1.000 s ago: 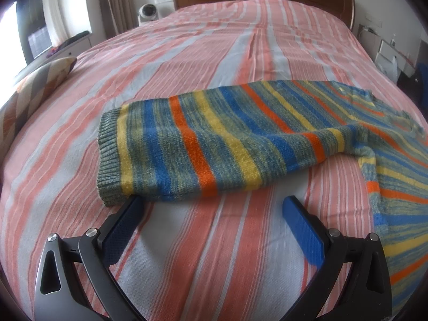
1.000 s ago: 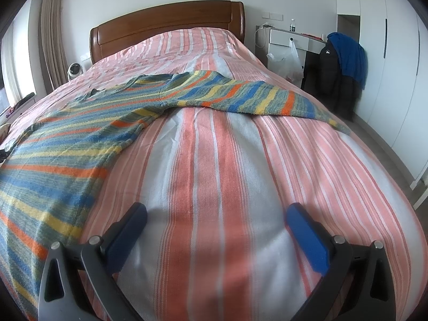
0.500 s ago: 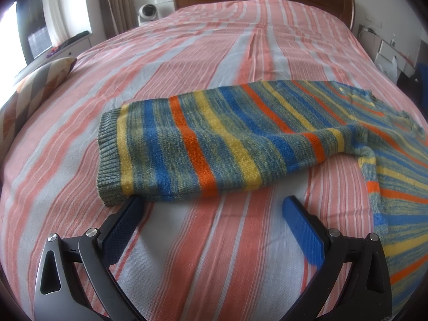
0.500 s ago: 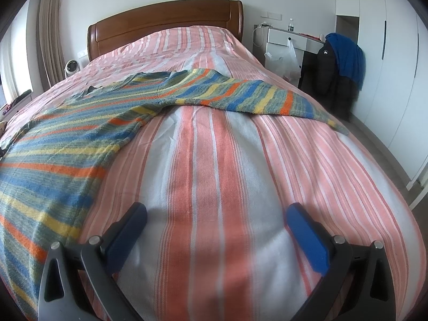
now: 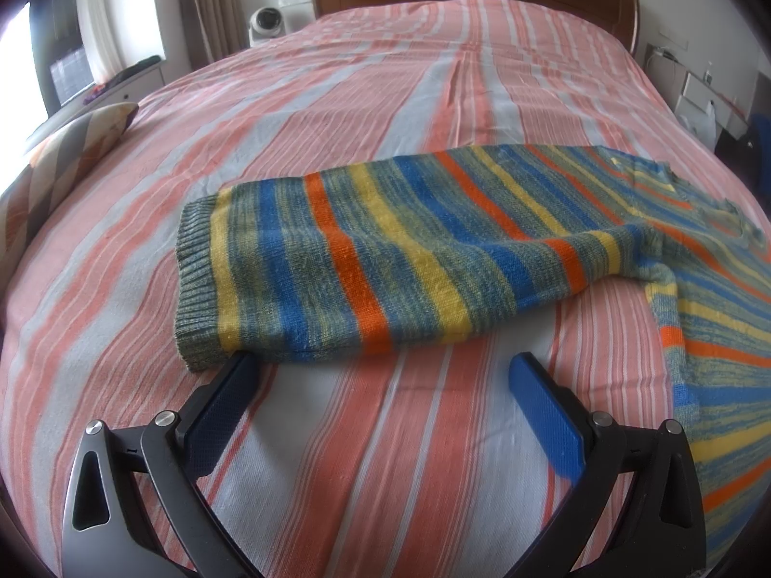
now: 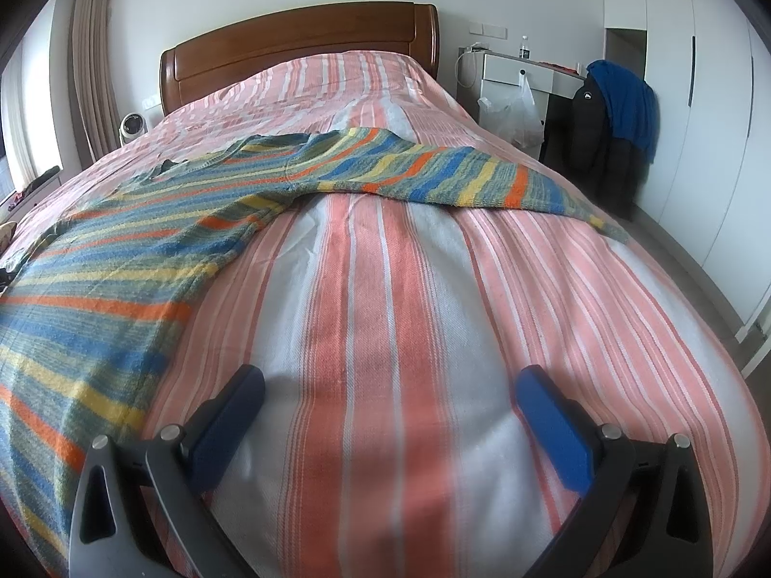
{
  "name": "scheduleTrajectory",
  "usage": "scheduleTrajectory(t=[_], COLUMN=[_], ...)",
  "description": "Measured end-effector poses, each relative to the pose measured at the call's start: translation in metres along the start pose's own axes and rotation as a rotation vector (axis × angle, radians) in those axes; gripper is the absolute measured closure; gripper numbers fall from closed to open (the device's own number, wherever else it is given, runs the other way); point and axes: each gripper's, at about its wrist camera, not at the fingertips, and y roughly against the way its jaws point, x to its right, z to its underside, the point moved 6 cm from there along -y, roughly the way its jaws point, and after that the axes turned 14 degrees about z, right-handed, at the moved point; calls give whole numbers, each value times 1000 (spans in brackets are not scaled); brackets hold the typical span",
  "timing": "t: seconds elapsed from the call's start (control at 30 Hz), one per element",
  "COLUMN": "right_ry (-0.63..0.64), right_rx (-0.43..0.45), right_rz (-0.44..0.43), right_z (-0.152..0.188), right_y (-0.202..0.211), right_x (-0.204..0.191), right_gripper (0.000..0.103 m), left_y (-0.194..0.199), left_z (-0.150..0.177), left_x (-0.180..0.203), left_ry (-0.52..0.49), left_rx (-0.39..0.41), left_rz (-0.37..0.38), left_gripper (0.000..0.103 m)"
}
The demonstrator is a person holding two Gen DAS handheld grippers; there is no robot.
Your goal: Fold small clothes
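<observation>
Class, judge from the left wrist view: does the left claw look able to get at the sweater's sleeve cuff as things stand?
Probably yes. The left claw is open, with the sleeve cuff lying flat on the bedspread just ahead; one finger is already at its edge, nothing between.

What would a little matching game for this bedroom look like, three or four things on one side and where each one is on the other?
Things:
1. sweater
2. blue jacket
3. plastic bag
4. bottle

Places:
A. hanging on the front of the white cabinet
B. spread flat on the striped bed
C. standing on top of the white cabinet
D. draped over dark clothes by the wardrobe

Pairs: 1-B, 2-D, 3-A, 4-C
</observation>
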Motion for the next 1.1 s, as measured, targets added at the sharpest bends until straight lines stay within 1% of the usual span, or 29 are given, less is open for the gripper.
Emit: scheduleTrajectory(t=[0.43,0.5,0.53,0.6,0.67,0.7,0.73,0.8,0.83,0.9,0.93,0.97,1.03,1.07,1.1], right_ry=[-2,7,7,-34,-169,-222,-288,-447,-570,-709,-781,-864,-994,-1042,-1056], right_rx=[-4,-36,-78,-115,-138,-144,-149,-153,-168,-203,-234,-281,-354,-374,-377], right_rz=[-6,-12,-32,-98,-210,-240,-262,-267,-268,-305,-339,-376,-454,-480,-484], right_z=[0,-2,-6,-14,-33,-42,-52,-67,-69,-68,-65,-59,-48,-45,-45], right_y=[2,2,4,8,13,12,10,-2,-13,-29,-39,-51,-68,-76,-82], right_x=[1,1,3,9,31,43,60,103,133,162,173,182,188,190,191], right_gripper=[0,0,0,1,1,1,1,1,1,5,10,13,15,18,20], left_y=[1,1,1,1,1,1,1,0,0,-1,0,0,0,0,1], left_z=[0,1,0,0,1,0,1,0,1,0,0,0,0,1,2], left_x=[0,0,0,1,0,0,0,1,1,0,0,0,-1,-1,-1], left_ry=[1,2,3,0,1,2,2,0,-4,-5,-3,-2,8,20,39], left_rx=[0,1,2,1,2,2,1,-4,-7,-5,-6,-7,-19,-34,-64], left_rz=[0,2,4,0,1,2,3,-2,-9,-10,-8,-7,0,6,16], left_gripper=[0,0,0,0,0,0,0,0,0,0,0,0,0,0,0])
